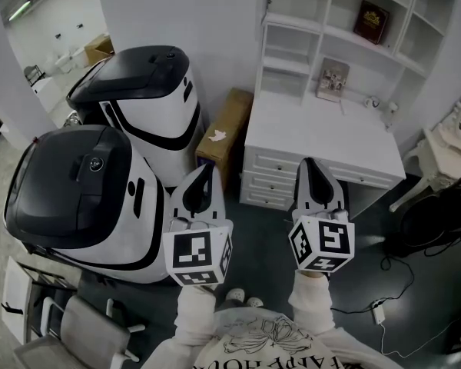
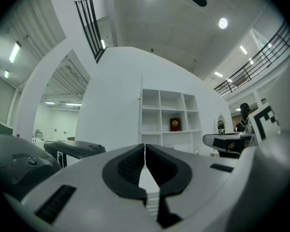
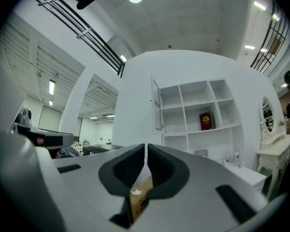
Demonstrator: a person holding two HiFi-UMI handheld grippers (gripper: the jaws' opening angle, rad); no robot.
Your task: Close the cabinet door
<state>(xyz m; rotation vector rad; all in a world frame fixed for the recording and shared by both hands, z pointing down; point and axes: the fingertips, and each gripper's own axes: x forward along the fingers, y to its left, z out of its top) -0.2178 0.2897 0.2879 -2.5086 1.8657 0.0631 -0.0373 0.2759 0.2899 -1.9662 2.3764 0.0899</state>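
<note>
A white shelf unit stands on a white desk against the wall ahead. Its narrow cabinet door hangs open at the upper left of the shelves, swung out toward me; it shows edge-on as the door in the left gripper view. My left gripper and right gripper are held side by side in front of the desk, well short of the door. The left gripper and the right gripper each have their jaws pressed together with nothing between them.
Two large white-and-black machines fill the left. A cardboard box leans between them and the desk. A red book sits on a shelf. A chair and floor cables lie to the right.
</note>
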